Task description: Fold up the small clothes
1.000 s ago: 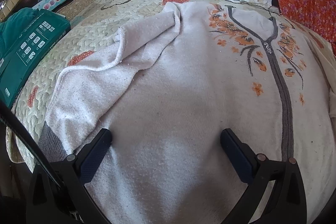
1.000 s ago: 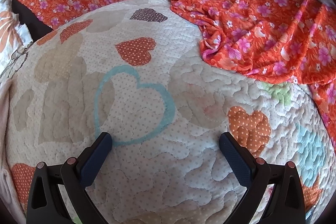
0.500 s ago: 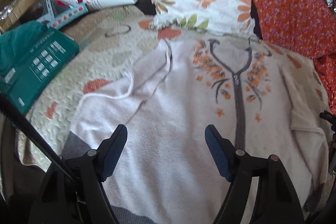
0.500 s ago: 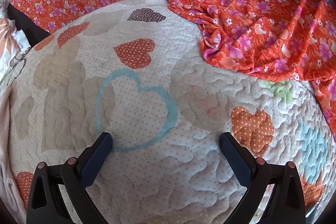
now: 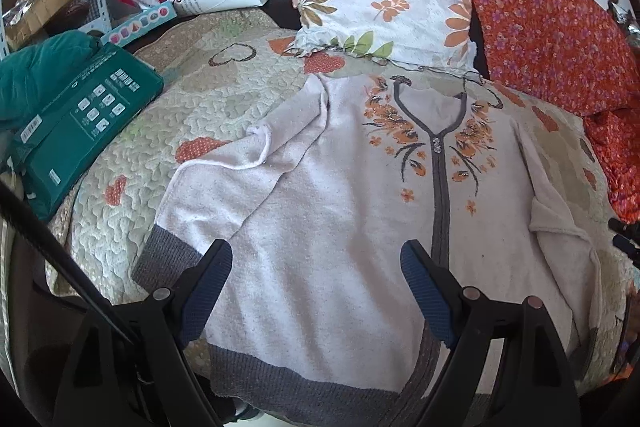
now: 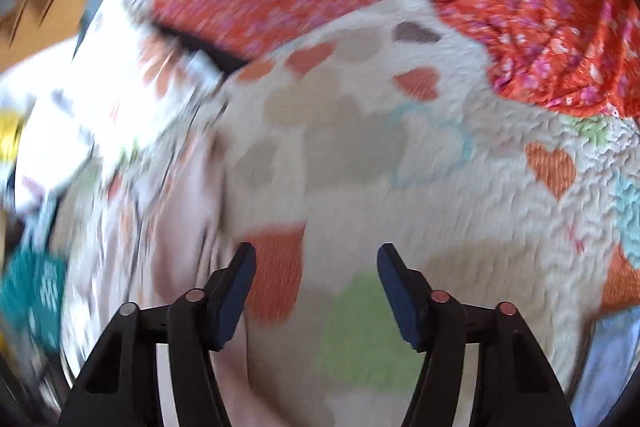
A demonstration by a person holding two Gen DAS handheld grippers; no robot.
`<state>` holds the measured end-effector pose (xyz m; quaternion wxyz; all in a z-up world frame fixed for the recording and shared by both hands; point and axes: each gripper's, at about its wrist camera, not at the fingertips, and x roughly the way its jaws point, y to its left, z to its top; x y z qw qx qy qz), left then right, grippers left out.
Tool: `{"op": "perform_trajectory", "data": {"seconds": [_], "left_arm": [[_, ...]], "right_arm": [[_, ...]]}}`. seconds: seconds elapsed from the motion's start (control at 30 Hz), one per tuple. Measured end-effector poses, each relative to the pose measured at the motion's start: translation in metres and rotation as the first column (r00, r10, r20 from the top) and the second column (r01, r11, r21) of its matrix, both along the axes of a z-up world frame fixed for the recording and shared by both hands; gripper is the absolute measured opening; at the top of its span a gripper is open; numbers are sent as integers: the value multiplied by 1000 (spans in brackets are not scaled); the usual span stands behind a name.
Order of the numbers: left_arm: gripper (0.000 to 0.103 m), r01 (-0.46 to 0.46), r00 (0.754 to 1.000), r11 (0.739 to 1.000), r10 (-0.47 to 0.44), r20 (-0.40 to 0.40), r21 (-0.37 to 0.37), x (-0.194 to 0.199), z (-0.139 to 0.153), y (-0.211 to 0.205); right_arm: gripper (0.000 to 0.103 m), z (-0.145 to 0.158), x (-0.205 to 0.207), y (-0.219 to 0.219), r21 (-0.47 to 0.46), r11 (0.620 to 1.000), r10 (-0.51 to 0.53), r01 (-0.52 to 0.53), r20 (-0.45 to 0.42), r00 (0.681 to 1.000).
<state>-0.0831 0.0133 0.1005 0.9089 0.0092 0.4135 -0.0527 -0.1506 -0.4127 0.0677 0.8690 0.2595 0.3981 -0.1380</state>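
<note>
Daylit; right wrist view motion-blurred

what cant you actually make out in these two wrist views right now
- Right wrist view: motion blur smears its left side, so the pink cardigan edge and floral pillow are only streaks.
- Left wrist view: the cardigan's hem is partly covered by the left gripper fingers.
- Left wrist view: the print on the green box is too small to read.
- Left wrist view: the right gripper is only a dark sliver at the right edge.

We list one pale pink cardigan: grey trim, orange floral embroidery, lying face-up, left sleeve folded inward.
</note>
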Motion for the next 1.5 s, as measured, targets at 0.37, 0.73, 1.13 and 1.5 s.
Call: {"op": "perform_trajectory", "data": {"seconds": [0.37, 0.73, 1.13, 1.5], "left_arm": [[85, 85, 996, 993, -86, -15, -78, -8, 2, -14], [85, 143, 989, 986, -146, -25, -89, -9, -1, -34], [85, 132, 991, 985, -129, 30, -115, -3, 19, -29], [85, 93, 994, 985, -100, -46, -144, 18, -4, -11]], "right_arm": [[58, -10, -42, 62, 106, 978, 177, -179, 25, 984], [7, -27, -25, 110, -150, 943, 259, -299, -237, 936], [5, 147, -9, 28, -738, 665, -159, 114, 9, 987], [11, 0, -28, -37, -441, 896, -219, 51, -339, 915]]}}
